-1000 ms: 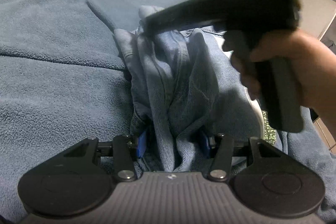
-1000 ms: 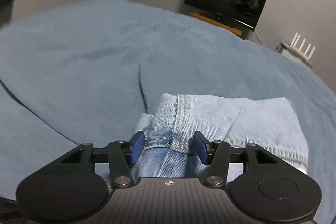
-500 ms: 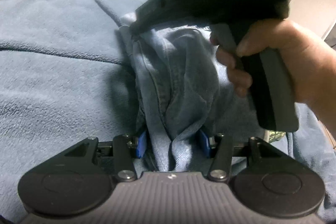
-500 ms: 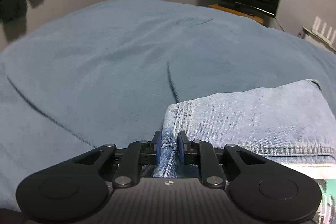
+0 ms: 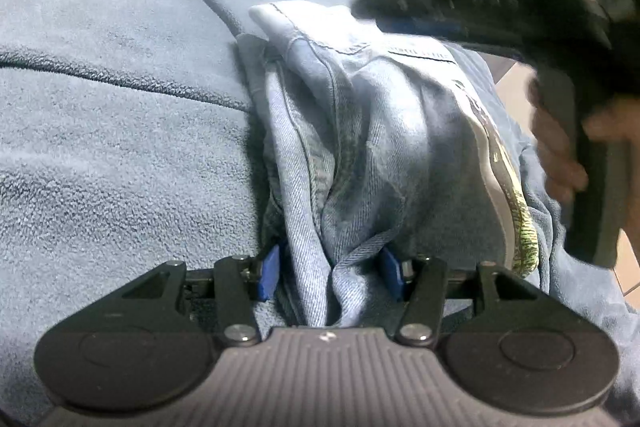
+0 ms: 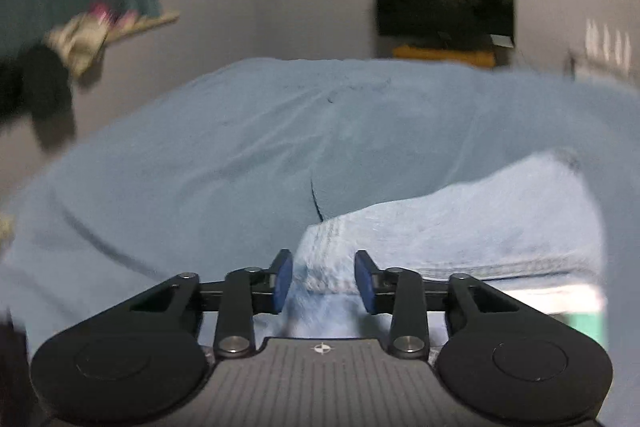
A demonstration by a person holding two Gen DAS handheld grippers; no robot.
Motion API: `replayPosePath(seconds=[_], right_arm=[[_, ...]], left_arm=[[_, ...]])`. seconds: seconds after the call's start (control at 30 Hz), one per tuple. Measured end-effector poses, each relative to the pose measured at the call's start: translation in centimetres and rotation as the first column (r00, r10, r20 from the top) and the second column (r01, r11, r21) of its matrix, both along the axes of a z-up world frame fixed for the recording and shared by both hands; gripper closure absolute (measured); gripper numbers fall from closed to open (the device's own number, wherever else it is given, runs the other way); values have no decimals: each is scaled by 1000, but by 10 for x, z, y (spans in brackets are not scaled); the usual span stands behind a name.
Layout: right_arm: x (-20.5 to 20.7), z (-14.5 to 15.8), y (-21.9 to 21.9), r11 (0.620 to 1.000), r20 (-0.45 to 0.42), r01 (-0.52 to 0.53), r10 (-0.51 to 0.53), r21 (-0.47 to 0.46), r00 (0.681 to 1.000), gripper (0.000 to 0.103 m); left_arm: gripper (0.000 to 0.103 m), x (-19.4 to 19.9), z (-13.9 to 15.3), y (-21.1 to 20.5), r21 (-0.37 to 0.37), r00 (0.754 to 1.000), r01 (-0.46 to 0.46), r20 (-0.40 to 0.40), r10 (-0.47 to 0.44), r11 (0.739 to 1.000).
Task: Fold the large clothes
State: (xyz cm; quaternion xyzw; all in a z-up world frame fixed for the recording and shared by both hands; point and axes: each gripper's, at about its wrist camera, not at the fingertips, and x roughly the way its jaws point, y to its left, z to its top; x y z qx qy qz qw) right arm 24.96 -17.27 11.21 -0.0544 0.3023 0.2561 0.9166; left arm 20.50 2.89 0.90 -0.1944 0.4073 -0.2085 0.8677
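Jeans (image 5: 360, 147) bunch between left gripper (image 5: 330, 273) fingers (image 5: 269, 273).

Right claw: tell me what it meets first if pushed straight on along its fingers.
The right claw, jaws opening, would run straight into the folded jeans lying between and just ahead of its fingertips; blur leaves depth uncertain.

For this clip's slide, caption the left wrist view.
Left gripper holds bunched jeans on a blue blanket.

Pale, matt denim jeans (image 5: 360, 131) with stitched seams lie on a fuzzy, matt blue fleece blanket (image 5: 120, 147)
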Motion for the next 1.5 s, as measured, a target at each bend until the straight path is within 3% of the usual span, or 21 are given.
replayPosePath(seconds=[0.07,0.13,0.27,0.33,0.5,0.6,0.63,0.73,0.83,0.93,1.0,1.07,1.17,1.2,1.27,1.3,1.33,1.43,1.5], right_arm=[[-7,-3,9,994,-24,-49,47,-99,999,83],[-11,-14,20,981,-83,-91,77,-173,994,87],[3,-39,29,978,-184,-96,61,-187,981,94],[11,-50,24,987,-212,-65,33,-149,977,103],[18,-45,14,997,-248,-44,27,-64,968,102],[0,-26,-11,999,-209,-30,35,26,977,85],[-13,-18,-16,999,-192,-20,28,43,981,84],[-38,-8,-31,999,-162,-11,19,53,987,84],[-49,-9,-37,998,-187,-6,18,69,982,85],[-46,-26,-32,1000,-214,19,-19,-1,977,87],[-37,-35,-34,998,-228,48,-40,30,973,87],[-26,-41,-40,987,-283,92,-53,130,958,91],[-16,-47,-44,967,-342,133,-52,217,938,95],[-16,-48,-47,962,-350,134,-44,237,936,95],[-16,-46,-56,949,-360,132,-22,286,933,94],[-21,-41,-63,939,-352,135,-15,317,936,88],[-25,-37,-70,930,-342,139,-15,341,940,70],[-59,-15,-94,923,-216,125,-47,364,975,36],[-90,-2,-110,950,-94,134,-112,282,989,29]], left_arm=[[51,-2,-1,1,4,1000,-1,2,1,1000],[51,-3,-2,-1,1,1000,-5,-3,5,1000],[51,-3,-4,3,11,1000,-12,-8,12,1000],[51,0,-1,7,14,1000,-19,-15,19,1000],[46,3,1,7,-15,999,-18,-26,18,1000],[46,3,3,5,-8,1000,-12,-20,12,1000],[46,4,3,5,-8,1000,-12,-21,12,1000],[46,6,4,2,-9,1000,-13,-24,13,1000],[46,8,5,-2,-4,1000,-16,-23,16,1000],[44,3,4,-1,-4,1000,-24,-14,24,1000],[44,4,1,3,-4,999,-32,29,32,999],[41,-1,12,0,18,992,-40,123,38,999],[31,-7,24,-9,81,962,-46,274,22,996],[30,-8,25,-14,86,956,-47,293,19,995],[26,-3,17,-21,124,967,-57,255,24,991],[25,-3,11,-19,110,970,-59,241,31,992],[23,-3,7,-14,72,973,-67,225,49,995],[22,3,0,-2,-17,982,-79,171,81,997],[22,1,-1,3,-50,983,-82,159,89,995]])
